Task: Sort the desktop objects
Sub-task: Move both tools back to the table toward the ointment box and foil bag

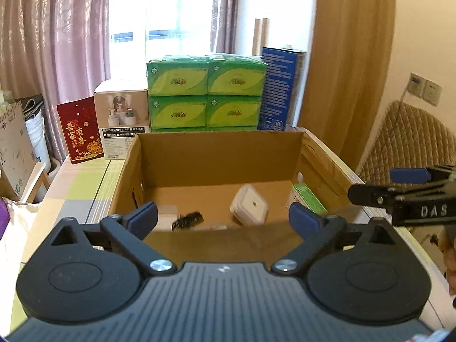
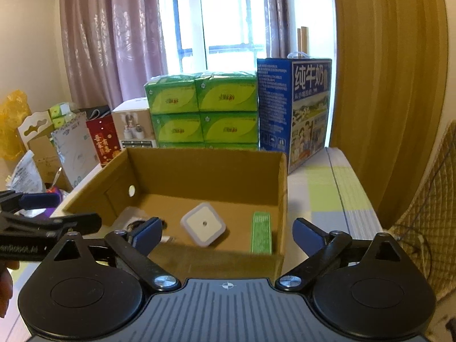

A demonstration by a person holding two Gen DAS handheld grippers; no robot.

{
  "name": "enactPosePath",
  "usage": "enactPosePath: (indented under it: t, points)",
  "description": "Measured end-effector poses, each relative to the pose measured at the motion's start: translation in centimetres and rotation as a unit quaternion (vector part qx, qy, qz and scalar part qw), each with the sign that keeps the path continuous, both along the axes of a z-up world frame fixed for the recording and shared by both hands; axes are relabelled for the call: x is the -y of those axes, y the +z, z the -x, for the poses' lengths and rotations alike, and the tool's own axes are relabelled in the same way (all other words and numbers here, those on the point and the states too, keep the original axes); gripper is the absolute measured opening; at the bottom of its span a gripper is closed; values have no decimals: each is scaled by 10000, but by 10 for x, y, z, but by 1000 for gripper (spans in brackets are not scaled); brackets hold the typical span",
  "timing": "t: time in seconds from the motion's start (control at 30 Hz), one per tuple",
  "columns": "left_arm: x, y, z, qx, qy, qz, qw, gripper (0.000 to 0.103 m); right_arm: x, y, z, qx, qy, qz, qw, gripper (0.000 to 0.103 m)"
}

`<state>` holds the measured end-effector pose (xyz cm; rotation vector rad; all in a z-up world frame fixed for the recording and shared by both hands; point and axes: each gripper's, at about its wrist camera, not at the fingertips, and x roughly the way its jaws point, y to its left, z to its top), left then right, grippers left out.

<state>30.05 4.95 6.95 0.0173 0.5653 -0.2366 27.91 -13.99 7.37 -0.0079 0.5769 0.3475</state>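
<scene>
1. Left gripper (image 1: 223, 217): jaws wide apart, empty, at the box (image 1: 219, 154) near edge.
2. Right gripper (image 2: 226, 232): jaws wide apart, empty.
3. White square (image 2: 203, 223) and green pack (image 2: 261, 232) lie inside the box, pack at its right wall.

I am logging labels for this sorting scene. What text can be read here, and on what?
"纯牛奶": blue milk carton.
"喜有家喜": red gift bag.
"DAS": side of the right gripper.
Green tissue packs, white product box, green box in the cardboard box: print too small to read.
</scene>
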Motion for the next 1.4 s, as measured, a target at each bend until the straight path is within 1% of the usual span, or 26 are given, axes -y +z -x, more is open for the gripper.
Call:
enactPosePath:
  t: [0.1,0.23,0.33,0.47,0.53,0.67,0.73,0.8,0.87,0.93,1.07,1.17,1.23,1.33,1.4]
  points:
    - [-2,2,22,62,3,9,10000,101,6,0,17,-34,-34,-84,10000,101]
    - [-8,0,50,98,17,62,9999,101,12,-5,42,-137,0,-94,9999,101]
    - [-13,-2,68,85,57,-15,9999,101,15,-13,62,-244,16,-75,9997,101]
    - [-24,-6,89,57,137,15,9999,101,21,-29,86,-363,35,-93,9993,101]
    - [-32,-11,99,-26,166,17,9999,101,24,-38,95,-418,113,-69,9990,101]
    - [-47,-25,118,-263,173,-16,9995,101,30,-54,108,-378,161,92,9991,101]
    - [-55,-32,126,-396,177,31,9991,101,36,-62,113,-385,159,-7,9991,101]
    - [-60,-39,134,-506,154,-6,9986,101,39,-70,118,-474,117,-101,9988,101]
    - [-61,-47,140,-569,94,-149,9982,101,40,-75,120,-589,101,-154,9981,101]
    - [-58,-53,147,-601,-33,-309,9977,101,37,-76,122,-579,167,-139,9981,101]
    - [-48,-59,154,-563,-406,-694,9952,101,28,-78,127,-472,381,105,9981,101]
    - [-42,-65,156,-599,-642,-990,9912,101,22,-82,130,-463,555,266,9970,101]
    - [-38,-70,158,-600,-851,-1250,9867,101,19,-85,131,-480,696,366,9957,101]
    - [-28,-78,162,-505,-1292,-1813,9736,101,16,-90,133,-502,915,482,9934,101]
    - [-23,-83,163,-400,-1457,-2123,9655,101,13,-93,134,-500,968,604,9922,101]
